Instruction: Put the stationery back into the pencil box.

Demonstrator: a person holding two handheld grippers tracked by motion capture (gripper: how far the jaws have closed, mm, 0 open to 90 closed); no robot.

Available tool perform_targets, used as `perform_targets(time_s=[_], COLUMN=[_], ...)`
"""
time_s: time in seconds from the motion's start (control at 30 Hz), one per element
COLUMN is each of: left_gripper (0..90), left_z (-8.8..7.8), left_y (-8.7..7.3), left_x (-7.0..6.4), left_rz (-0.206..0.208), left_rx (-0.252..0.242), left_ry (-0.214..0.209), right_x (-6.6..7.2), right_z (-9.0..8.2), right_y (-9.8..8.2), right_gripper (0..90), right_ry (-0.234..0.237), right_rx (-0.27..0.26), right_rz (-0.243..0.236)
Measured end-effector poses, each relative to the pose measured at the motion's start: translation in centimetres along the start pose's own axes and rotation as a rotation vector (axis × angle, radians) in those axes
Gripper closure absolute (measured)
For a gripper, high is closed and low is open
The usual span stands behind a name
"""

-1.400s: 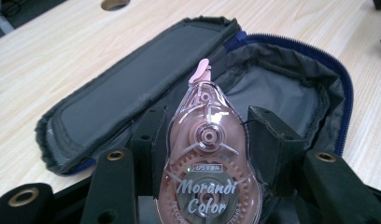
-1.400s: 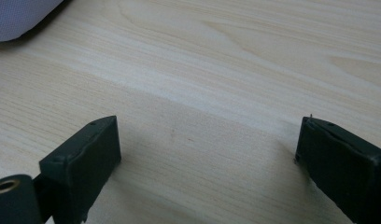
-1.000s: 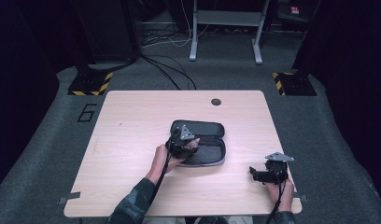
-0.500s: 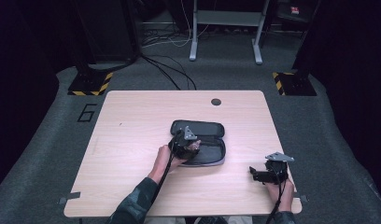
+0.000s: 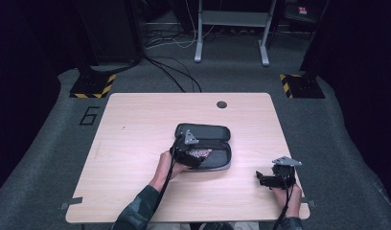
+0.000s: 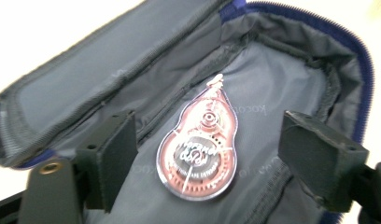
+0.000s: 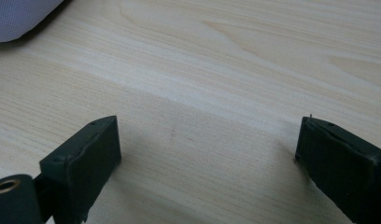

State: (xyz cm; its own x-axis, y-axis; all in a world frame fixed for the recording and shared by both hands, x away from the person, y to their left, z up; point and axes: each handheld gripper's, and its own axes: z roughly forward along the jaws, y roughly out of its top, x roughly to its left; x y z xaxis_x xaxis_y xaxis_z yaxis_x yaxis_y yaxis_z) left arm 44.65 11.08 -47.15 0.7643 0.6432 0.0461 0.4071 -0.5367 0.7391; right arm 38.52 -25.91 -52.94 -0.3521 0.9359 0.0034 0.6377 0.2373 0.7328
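The left gripper (image 5: 199, 155) hung over the open pencil case (image 5: 217, 160), its jaws spread wide after having just been opening. Between them, touching neither pad, one correction tape dispenser (image 6: 198, 151) lay flat on the case's grey lining, directly ahead of and below the jaws. Its long axis ran away from the gripper, the narrow tip pointing toward the far end of the case and the round body nearest the jaws. It appeared to have been set down inside, so any next move likely turned on lifting the left gripper straight back without catching the raised flap of the case, which stood just to the jaws' left.

The right gripper (image 5: 265, 179) rested well apart from the case, near the table's (image 5: 136, 124) front corner, jaws wide and holding nothing, bare wood ahead of them. The left hand (image 5: 165, 165) was far nearer the dispenser. Counted: one case, one dispenser, two grippers.
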Motion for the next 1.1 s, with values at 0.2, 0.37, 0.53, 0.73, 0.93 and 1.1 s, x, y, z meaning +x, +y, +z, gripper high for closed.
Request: perform_targets(time_s=[0.2,0.37,0.53,0.73,0.93,1.1], left_gripper=[13.8,11.7,8.7,7.5,6.1,4.3], left_z=[-2.2,-3.9,-5.6,-7.6,-9.6,-11.2], left_y=[-0.7,-1.5,-2.9,-4.7,-6.9,-8.7], left_x=[-0.2,-0.4,-0.2,0.4,1.4,2.2], left_rz=[-0.004,-0.003,-0.006,-0.037,-0.069,-0.106], left_rx=[-0.036,-0.058,-0.061,-0.075,-0.077,-0.073], left_ry=[0.002,0.012,0.041,0.087,0.144,0.18], right_x=[0.0,0.0,0.0,0.0,0.1,0.0], right_z=[0.0,0.0,0.0,0.0,0.0,0.0], right_y=[0.0,0.0,0.0,0.0,0.0,0.0], right_gripper=[6.2,6.2,6.3,6.3,6.4,6.4], right_ry=[-0.002,-0.003,-0.003,-0.003,-0.003,-0.002], right_rx=[-0.001,0.0,0.0,0.0,-0.001,-0.001], right_rz=[0.001,0.002,0.002,0.002,0.002,0.002])
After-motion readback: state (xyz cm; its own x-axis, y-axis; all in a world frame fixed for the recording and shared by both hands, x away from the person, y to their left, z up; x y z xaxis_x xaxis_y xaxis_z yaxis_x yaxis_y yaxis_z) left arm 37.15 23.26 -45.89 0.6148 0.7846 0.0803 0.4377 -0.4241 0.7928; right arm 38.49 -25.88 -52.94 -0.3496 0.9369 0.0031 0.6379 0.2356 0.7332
